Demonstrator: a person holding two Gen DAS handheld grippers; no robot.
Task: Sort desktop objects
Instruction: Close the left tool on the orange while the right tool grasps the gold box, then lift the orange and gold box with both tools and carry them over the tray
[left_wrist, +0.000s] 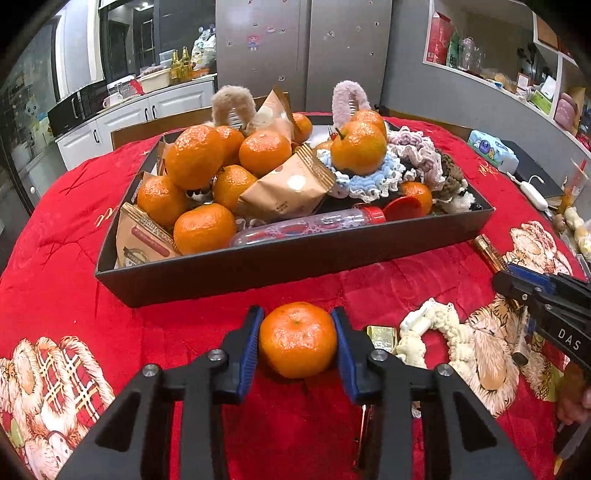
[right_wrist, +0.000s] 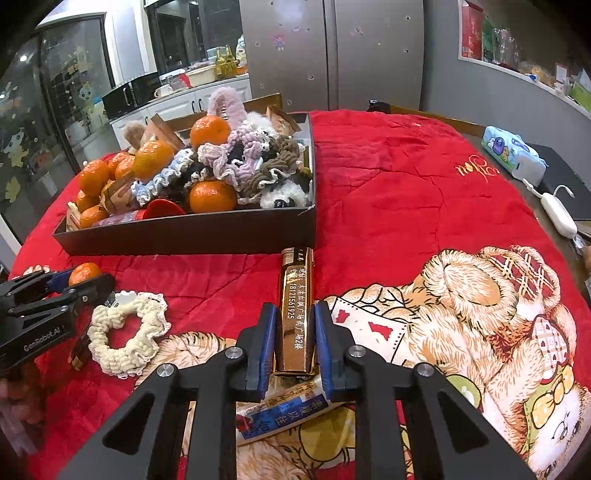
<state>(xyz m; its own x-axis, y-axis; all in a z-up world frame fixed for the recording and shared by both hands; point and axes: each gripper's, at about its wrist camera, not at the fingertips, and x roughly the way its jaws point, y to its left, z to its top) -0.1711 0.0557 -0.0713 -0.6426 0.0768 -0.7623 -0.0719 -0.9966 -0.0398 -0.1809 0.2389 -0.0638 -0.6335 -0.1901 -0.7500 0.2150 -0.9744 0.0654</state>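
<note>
Tray (left_wrist: 295, 258) lies straight ahead of our left gripper (left_wrist: 297, 341), clamped on a mandarin (left_wrist: 297, 339), while our right gripper (right_wrist: 295, 339) pinches the gold bar (right_wrist: 295, 314) lengthwise.

Black tongs (left_wrist: 297, 325), blue pads (left_wrist: 248, 350).

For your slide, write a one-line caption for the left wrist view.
Left gripper clasps a mandarin on the red cloth before the heaped black tray.

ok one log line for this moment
left gripper: shut on mandarin | right gripper: shut on gold lighter | black tray: full | cream scrunchie: on cloth
</note>
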